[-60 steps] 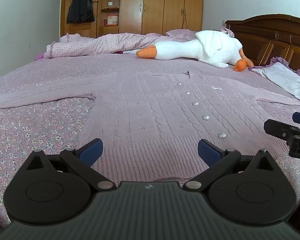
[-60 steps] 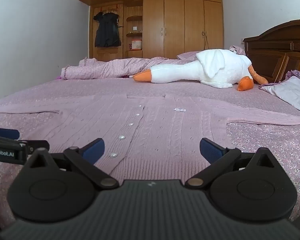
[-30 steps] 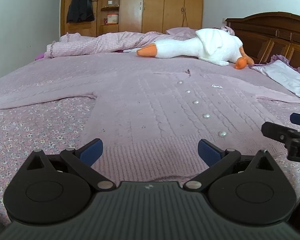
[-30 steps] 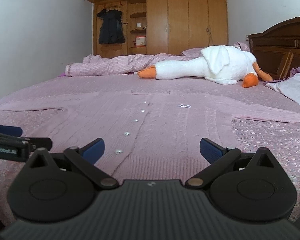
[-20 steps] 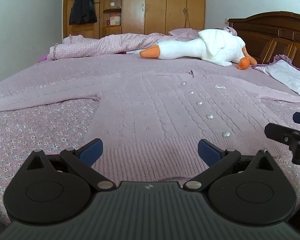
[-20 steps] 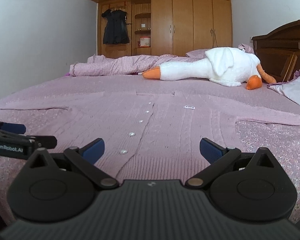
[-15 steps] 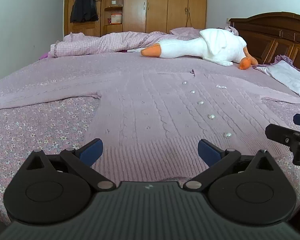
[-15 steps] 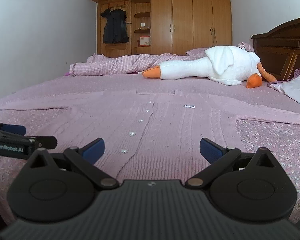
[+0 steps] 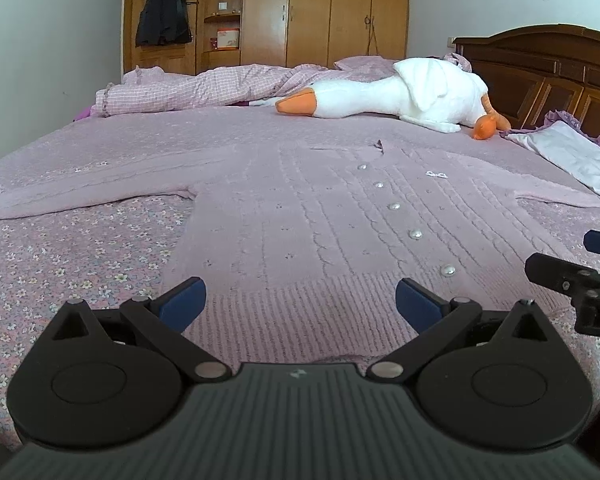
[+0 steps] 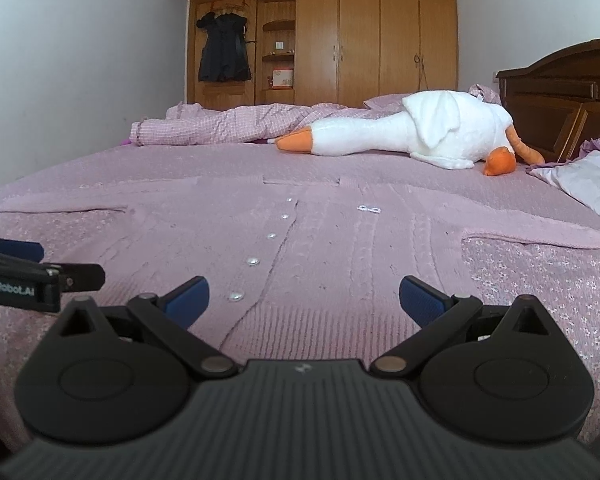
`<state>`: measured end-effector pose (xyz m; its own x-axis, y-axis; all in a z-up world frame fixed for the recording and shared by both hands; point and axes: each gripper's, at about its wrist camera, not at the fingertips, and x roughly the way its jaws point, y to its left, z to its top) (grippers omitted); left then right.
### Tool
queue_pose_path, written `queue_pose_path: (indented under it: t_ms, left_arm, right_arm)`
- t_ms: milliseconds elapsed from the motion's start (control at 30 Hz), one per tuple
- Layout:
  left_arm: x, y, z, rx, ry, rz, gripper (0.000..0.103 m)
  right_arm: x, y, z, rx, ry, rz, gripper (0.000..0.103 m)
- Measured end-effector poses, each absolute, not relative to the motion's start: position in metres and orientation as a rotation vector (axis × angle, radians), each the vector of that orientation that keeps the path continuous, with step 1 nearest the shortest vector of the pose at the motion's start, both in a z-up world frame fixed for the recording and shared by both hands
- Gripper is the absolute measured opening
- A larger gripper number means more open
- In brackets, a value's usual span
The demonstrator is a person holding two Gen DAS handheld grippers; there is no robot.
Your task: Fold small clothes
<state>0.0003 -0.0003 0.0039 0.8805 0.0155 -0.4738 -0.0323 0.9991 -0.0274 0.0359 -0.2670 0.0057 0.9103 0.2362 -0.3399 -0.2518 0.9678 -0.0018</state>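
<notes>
Pre-grasp stage, I'd say: pink cardigan point(image 9: 300, 220) lies flat, buttoned, sleeves spread, on the bed point(image 9: 60, 264) — nothing folded yet. Left claw point(image 9: 298, 300) and right claw point(image 10: 304, 298) hover at the hem, both wide open, empty. Next prob. needs a pinch on hem corners or a sleeve. Left sleeve end is cut off; hem edge nearest hidden by claw bodies.

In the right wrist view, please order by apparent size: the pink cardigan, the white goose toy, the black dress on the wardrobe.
1. Pink cardigan, nearest the camera, which enlarges it.
2. White goose toy.
3. Black dress, farthest away.
</notes>
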Motion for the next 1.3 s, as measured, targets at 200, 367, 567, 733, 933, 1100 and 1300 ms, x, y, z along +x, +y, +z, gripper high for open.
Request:
queue_pose_path:
  t_ms: [200, 367, 567, 733, 933, 1100, 1300]
  left_arm:
    - [0.001, 0.001, 0.003, -0.036, 0.494, 0.022, 0.103]
    - [0.0, 0.0, 0.003, -0.035, 0.494, 0.022, 0.103]
    - [0.0, 0.001, 0.003, -0.044, 0.498, 0.02, 0.103]
    - [0.001, 0.0, 0.001, -0.042, 0.504, 0.029, 0.103]
    - [0.004, 0.005, 0.0, -0.045, 0.509, 0.048, 0.103]
    - [0.01, 0.022, 0.005, -0.089, 0.507, 0.081, 0.103]
    - [0.024, 0.062, 0.023, -0.167, 0.48, 0.151, 0.103]
  right_arm:
    - [0.037, -0.268, 0.005, -0.044, 0.351, 0.254, 0.103]
    - [0.038, -0.267, 0.005, -0.051, 0.355, 0.256, 0.103]
    - [0.039, -0.266, 0.004, -0.052, 0.362, 0.254, 0.103]
    - [0.04, -0.265, 0.003, -0.058, 0.367, 0.258, 0.103]
    - [0.054, -0.258, 0.007, -0.031, 0.367, 0.313, 0.103]
    - [0.078, -0.261, 0.017, 0.2, 0.345, 0.398, 0.103]
    - [0.108, -0.223, 0.029, 0.217, 0.377, 0.451, 0.103]
